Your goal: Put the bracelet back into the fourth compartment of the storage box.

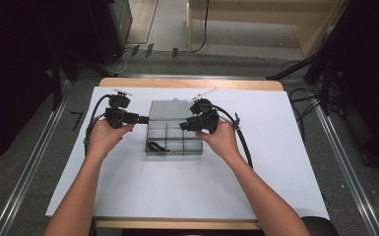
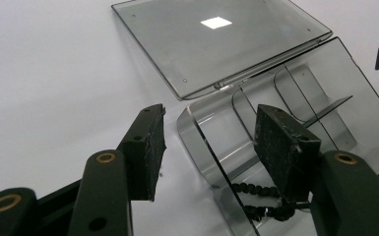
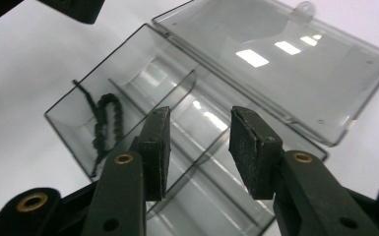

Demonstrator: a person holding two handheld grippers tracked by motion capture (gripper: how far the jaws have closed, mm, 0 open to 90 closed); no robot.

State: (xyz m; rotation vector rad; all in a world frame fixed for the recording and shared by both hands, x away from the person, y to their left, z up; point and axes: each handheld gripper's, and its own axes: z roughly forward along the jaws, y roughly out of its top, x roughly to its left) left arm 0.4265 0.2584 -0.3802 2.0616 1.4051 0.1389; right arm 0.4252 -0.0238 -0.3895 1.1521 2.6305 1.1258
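Note:
A clear grey compartment box (image 1: pixel 174 140) lies open on the white sheet, its lid (image 1: pixel 170 109) folded flat behind it. A black beaded chain (image 1: pixel 155 146) rests in the front-left compartment. My left gripper (image 1: pixel 145 118) is at the box's left side. In the left gripper view it (image 2: pixel 209 142) straddles the box's end wall (image 2: pixel 197 142), one jaw outside and one inside above the chain (image 2: pixel 261 201), with the pads clear of the wall. My right gripper (image 1: pixel 183 126) hovers over the right part of the box. Its jaws (image 3: pixel 199 142) stand apart above the dividers (image 3: pixel 177 93), holding nothing; the chain (image 3: pixel 103 125) lies farther off.
The white sheet (image 1: pixel 128 187) covers most of the wooden table (image 1: pixel 187 82), with free room in front of and beside the box. Cables trail from both grippers. Dark stands and floor cables (image 1: pixel 300 93) surround the table.

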